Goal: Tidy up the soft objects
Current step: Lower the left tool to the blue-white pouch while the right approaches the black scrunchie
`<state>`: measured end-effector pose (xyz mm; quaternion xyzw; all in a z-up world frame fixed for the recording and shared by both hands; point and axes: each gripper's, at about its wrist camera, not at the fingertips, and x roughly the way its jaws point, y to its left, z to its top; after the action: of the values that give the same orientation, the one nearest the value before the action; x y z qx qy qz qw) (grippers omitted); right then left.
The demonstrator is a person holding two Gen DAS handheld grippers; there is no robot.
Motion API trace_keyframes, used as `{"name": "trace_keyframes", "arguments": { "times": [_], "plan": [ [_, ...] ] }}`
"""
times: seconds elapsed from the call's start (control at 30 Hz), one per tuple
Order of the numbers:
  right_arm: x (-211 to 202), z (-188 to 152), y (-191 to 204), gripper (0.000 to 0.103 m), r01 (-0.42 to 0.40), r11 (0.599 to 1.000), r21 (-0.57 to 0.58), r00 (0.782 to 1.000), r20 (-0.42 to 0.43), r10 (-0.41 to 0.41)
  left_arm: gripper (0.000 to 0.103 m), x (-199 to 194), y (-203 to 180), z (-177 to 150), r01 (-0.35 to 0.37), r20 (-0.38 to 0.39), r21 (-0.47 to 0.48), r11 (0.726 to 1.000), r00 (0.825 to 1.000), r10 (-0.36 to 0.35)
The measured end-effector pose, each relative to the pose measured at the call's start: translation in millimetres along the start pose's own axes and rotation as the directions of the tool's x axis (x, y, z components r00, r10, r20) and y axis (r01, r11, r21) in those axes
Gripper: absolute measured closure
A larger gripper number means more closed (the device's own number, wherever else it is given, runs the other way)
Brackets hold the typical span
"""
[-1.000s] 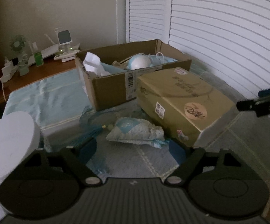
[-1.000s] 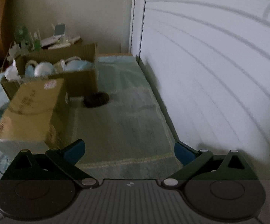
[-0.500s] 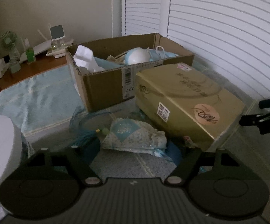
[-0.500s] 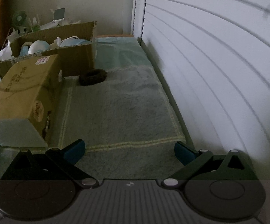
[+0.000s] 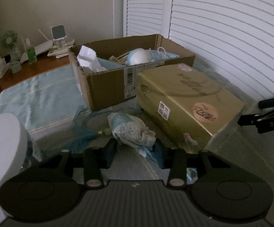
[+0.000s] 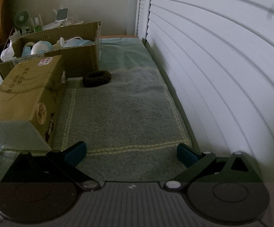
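Observation:
A small blue-and-white patterned cloth bundle [image 5: 133, 130] lies on the towel in front of the open cardboard box [image 5: 108, 87]. My left gripper [image 5: 136, 151] has it between its blue pads; the jaws are closing and the cloth is bunched up between them. My right gripper [image 6: 131, 153] stands open over the green towel [image 6: 121, 113] with nothing between its fingers. A dark scrunchie [image 6: 97, 78] lies farther ahead, beside the cardboard box [image 6: 76, 56]. That box holds a white-and-blue round soft item [image 5: 139, 56] and face masks.
A gold tissue pack [image 5: 190, 98] lies right of the bundle, also in the right wrist view [image 6: 27, 94]. A white cylinder [image 5: 2, 141] stands at the left. A teal tassel [image 5: 84, 134] lies beside the bundle. White shutters [image 6: 222, 66] line the right side. A bedside shelf [image 5: 29, 64] carries a fan.
My left gripper's jaws have narrowed around the cloth bundle, which is now scrunched narrower and taller. The right gripper has stayed open over the towel.

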<state>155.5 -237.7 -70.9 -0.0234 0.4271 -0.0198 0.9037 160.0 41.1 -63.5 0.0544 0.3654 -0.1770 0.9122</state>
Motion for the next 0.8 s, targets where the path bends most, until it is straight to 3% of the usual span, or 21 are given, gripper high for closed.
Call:
{"name": "trace_keyframes", "arguments": {
  "times": [0.07,0.1,0.13,0.2,0.23,0.53,0.6,0.7,0.8],
  "plan": [
    [-0.3,0.0,0.3,0.0,0.0,1.0,-0.003,1.0,0.0,0.0,0.06,-6.9,0.8,-1.9,-0.005,-0.003,-0.011,1.0,1.0,0.005],
    [-0.3,-0.1,0.2,0.0,-0.001,1.0,-0.004,1.0,0.0,0.001,0.053,-9.9,0.9,-2.9,-0.013,0.002,-0.013,1.0,1.0,0.013],
    [-0.3,0.0,0.4,0.0,-0.001,1.0,-0.006,1.0,0.001,0.001,0.04,-11.8,0.7,-3.4,-0.027,0.002,-0.013,1.0,1.0,0.027],
    [-0.1,0.2,0.1,0.0,-0.002,1.0,-0.007,1.0,0.0,0.002,0.029,-13.6,0.1,-3.7,-0.045,0.018,-0.006,0.999,0.999,0.045],
    [-0.1,0.0,0.1,0.0,-0.001,1.0,-0.007,1.0,0.001,0.001,0.029,-13.2,-0.4,-2.8,-0.059,0.022,-0.002,0.998,0.998,0.059],
    [-3.4,0.0,1.1,0.0,-0.002,1.0,-0.02,1.0,0.006,0.002,0.03,9.4,-1.0,1.6,-0.059,0.014,0.043,0.997,0.998,0.059],
    [-5.4,0.5,1.8,0.0,-0.004,1.0,-0.026,1.0,0.012,0.005,0.035,13.6,0.2,0.5,-0.053,0.003,0.034,0.998,0.999,0.053],
    [-8.8,2.4,3.7,0.0,-0.01,0.999,-0.041,1.0,0.026,0.012,0.053,11.8,0.0,0.3,-0.065,0.013,0.031,0.997,0.998,0.065],
    [-12.5,6.9,7.0,0.001,-0.019,0.998,-0.066,0.998,0.06,0.023,0.056,9.5,0.7,0.3,-0.077,0.008,0.02,0.997,0.997,0.077]
  ]
}}
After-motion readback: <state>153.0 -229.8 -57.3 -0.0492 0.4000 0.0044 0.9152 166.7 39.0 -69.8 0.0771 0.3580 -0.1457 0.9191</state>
